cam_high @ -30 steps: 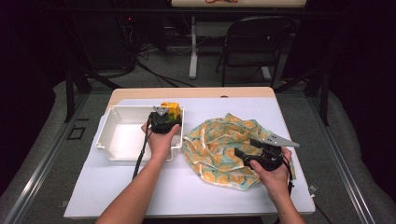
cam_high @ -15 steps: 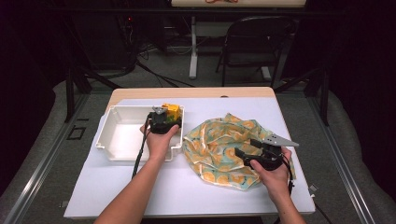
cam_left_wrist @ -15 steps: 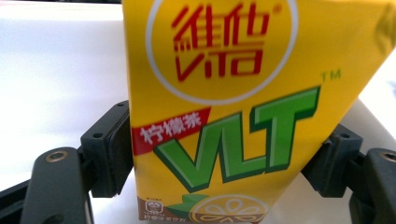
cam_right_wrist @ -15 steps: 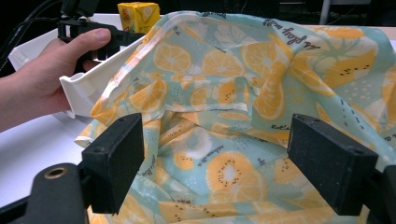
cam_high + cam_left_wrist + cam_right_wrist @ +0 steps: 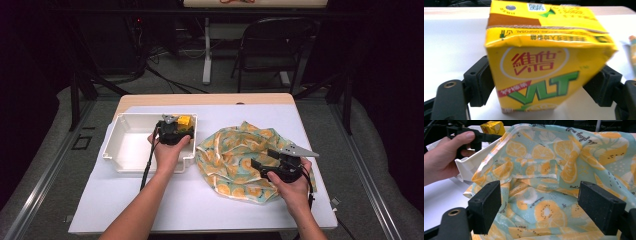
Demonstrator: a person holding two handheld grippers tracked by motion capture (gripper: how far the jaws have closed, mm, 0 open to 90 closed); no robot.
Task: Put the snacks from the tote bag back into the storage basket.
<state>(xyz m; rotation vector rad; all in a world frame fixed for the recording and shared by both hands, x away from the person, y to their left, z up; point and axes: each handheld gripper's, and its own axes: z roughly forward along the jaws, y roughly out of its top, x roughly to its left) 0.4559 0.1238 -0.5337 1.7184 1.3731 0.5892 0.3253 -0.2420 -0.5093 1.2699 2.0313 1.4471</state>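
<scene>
A yellow drink carton point(image 5: 544, 62) with red and green lettering is clamped between the jaws of my left gripper point(image 5: 544, 85). In the high view that left gripper point(image 5: 172, 131) holds the carton point(image 5: 184, 121) over the far right corner of a white tray point(image 5: 125, 150). A crumpled cloth point(image 5: 235, 160) printed with orange slices on pale green lies to the right of the tray. My right gripper point(image 5: 260, 165) hovers over the cloth's near right part. Its jaws stand wide apart in the right gripper view point(image 5: 539, 205), with the cloth point(image 5: 564, 165) behind them and nothing pinched.
The tray and cloth rest on a white mat point(image 5: 200, 210) covering a wooden table point(image 5: 210, 99). A dark chair point(image 5: 270, 50) and cables stand on the floor beyond the table. In the right gripper view the tray's wall point(image 5: 474, 165) touches the cloth's left edge.
My left gripper with the carton has dipped slightly toward the tray. The right gripper has stayed over the cloth.
</scene>
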